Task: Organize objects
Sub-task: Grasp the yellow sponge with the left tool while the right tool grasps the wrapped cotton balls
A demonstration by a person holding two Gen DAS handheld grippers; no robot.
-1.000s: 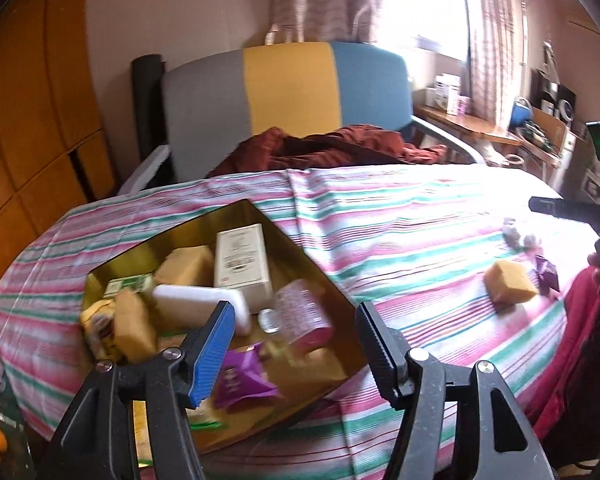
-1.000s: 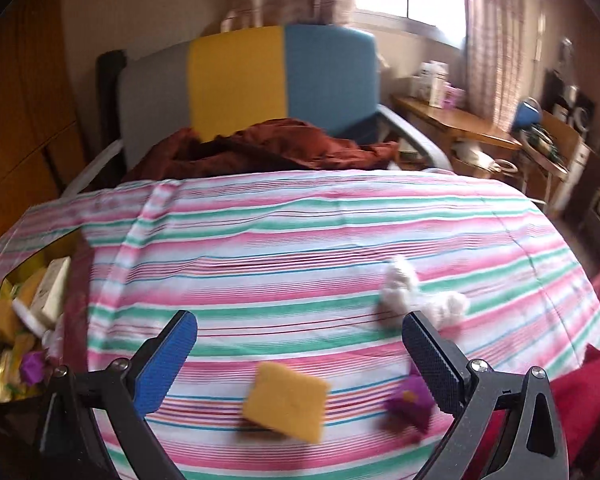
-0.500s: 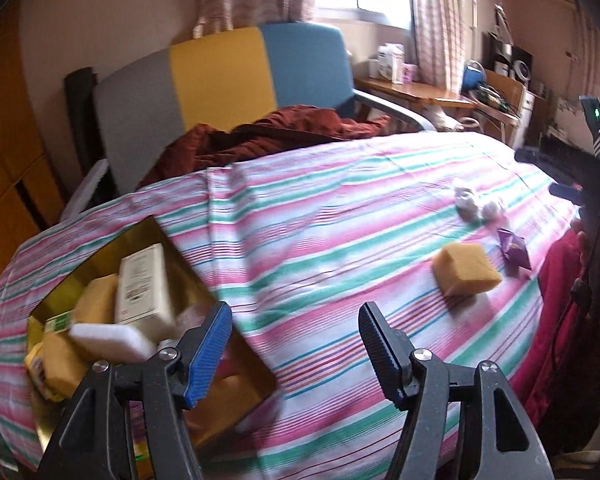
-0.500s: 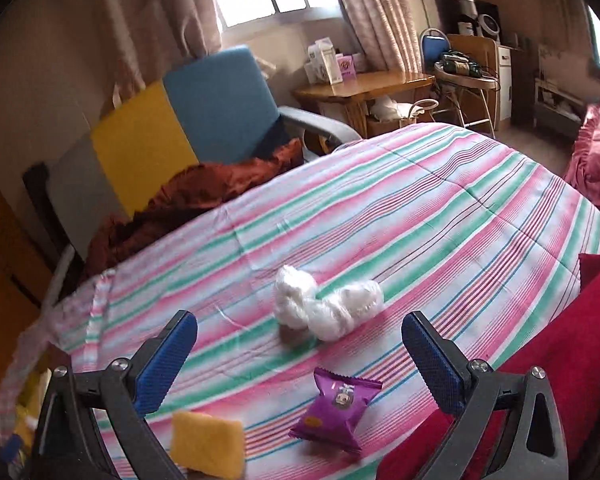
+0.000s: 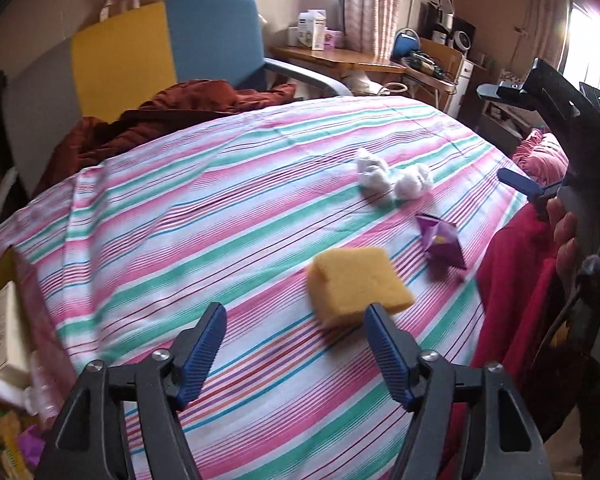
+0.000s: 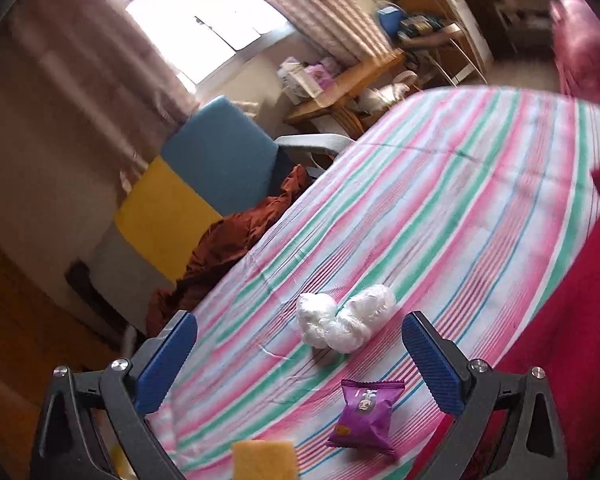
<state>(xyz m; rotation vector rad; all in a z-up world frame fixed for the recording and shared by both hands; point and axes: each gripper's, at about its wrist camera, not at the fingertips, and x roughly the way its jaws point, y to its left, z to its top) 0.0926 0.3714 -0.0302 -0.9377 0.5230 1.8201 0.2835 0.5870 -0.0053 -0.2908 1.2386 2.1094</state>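
Left wrist view: no brand can be read on the purple snack packet [image 5: 443, 245], whose print is too small and blurred. One yellow sponge [image 5: 358, 281], porous and block-shaped, is seen on the striped tablecloth [image 5: 204, 216], just beyond the left gripper [image 5: 294, 344], whose blue pads are held apart. Two white wrapped bundles [image 6: 342, 322] lie touching each other, farther off between the spread fingers of the right gripper [image 6: 300, 360], with the packet nearer. One cream box [image 5: 6, 332] is seen at the far left.
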